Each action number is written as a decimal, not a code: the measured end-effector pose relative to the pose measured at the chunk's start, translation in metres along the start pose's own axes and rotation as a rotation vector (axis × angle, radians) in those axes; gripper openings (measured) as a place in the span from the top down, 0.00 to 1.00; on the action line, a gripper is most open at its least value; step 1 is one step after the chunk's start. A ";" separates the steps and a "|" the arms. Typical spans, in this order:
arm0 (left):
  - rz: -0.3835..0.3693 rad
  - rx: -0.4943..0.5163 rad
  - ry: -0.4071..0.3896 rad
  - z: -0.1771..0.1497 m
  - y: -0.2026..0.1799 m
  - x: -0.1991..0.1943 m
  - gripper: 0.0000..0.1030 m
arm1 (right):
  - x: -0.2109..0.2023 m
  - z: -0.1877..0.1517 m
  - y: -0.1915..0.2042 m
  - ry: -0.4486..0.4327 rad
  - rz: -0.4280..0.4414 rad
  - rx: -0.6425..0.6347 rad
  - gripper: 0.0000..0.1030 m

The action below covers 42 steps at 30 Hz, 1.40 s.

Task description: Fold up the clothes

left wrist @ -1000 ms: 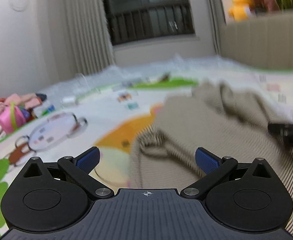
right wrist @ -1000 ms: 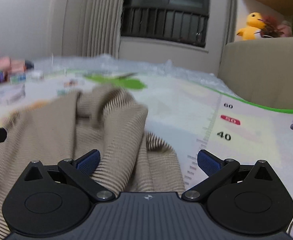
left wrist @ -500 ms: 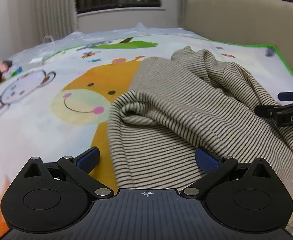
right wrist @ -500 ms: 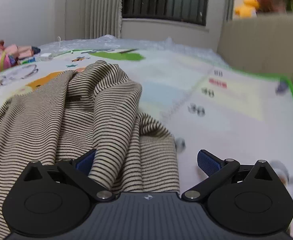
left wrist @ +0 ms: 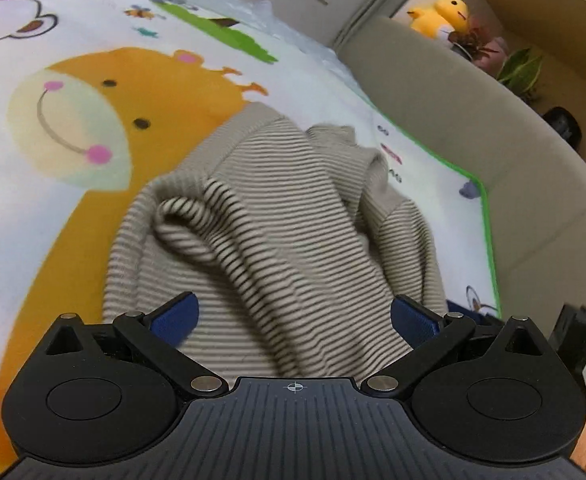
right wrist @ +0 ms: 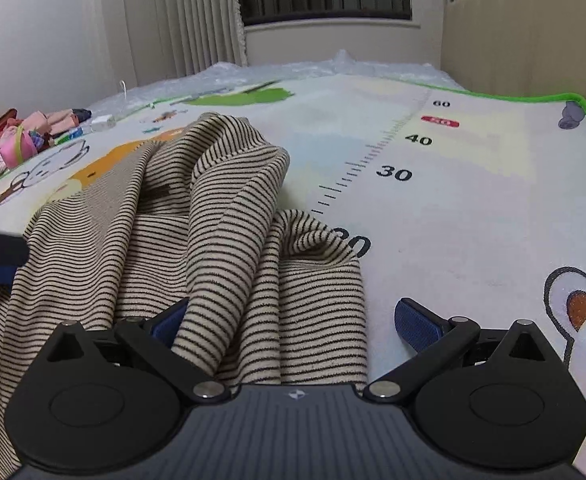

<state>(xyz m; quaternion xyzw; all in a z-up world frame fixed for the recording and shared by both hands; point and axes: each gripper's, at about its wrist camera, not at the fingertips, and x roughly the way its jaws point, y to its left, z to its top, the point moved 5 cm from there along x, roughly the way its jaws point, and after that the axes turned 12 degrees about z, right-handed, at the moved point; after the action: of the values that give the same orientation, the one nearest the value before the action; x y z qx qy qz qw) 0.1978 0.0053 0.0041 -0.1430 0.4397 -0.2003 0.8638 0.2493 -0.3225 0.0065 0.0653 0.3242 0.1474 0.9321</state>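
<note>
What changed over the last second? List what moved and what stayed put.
Both grippers came down closer to the striped top, and the left one swung its view rightward toward the sofa. The left gripper and right gripper each now have cloth bunched between their open fingers; neither has closed. The top stays crumpled on the play mat, and the pile of clothes has not moved.

the left gripper (left wrist: 295, 316) and right gripper (right wrist: 297, 318) look alike: matte black housings with a ribbed dark grey centre plate bearing a small crosshair mark, two round black discs at the sides, angled black link arms pinned by silver screws, and blue textured pads (left wrist: 175, 314) on the fingertips.
</note>
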 end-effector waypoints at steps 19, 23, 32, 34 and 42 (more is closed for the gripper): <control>-0.232 -0.484 -0.383 0.108 0.072 -0.059 0.03 | 0.000 -0.003 0.001 -0.012 0.000 -0.020 0.00; -0.100 -0.591 -0.290 0.105 0.135 -0.047 0.02 | 0.002 -0.002 0.002 0.005 0.001 -0.033 0.00; 0.098 -0.361 -0.247 0.067 0.135 -0.014 0.00 | -0.008 0.033 0.008 0.035 0.026 -0.066 0.01; 0.108 -0.327 -0.261 0.064 0.133 -0.011 0.00 | -0.027 0.049 0.016 -0.092 0.016 -0.070 0.04; 0.197 -0.198 -0.343 0.050 0.123 -0.013 0.00 | 0.020 0.054 0.028 0.038 0.059 -0.030 0.46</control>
<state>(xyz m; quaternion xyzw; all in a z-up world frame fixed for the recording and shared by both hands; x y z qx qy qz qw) 0.2588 0.1231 -0.0099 -0.2155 0.3157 -0.0435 0.9230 0.2914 -0.2911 0.0432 0.0580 0.3375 0.1810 0.9220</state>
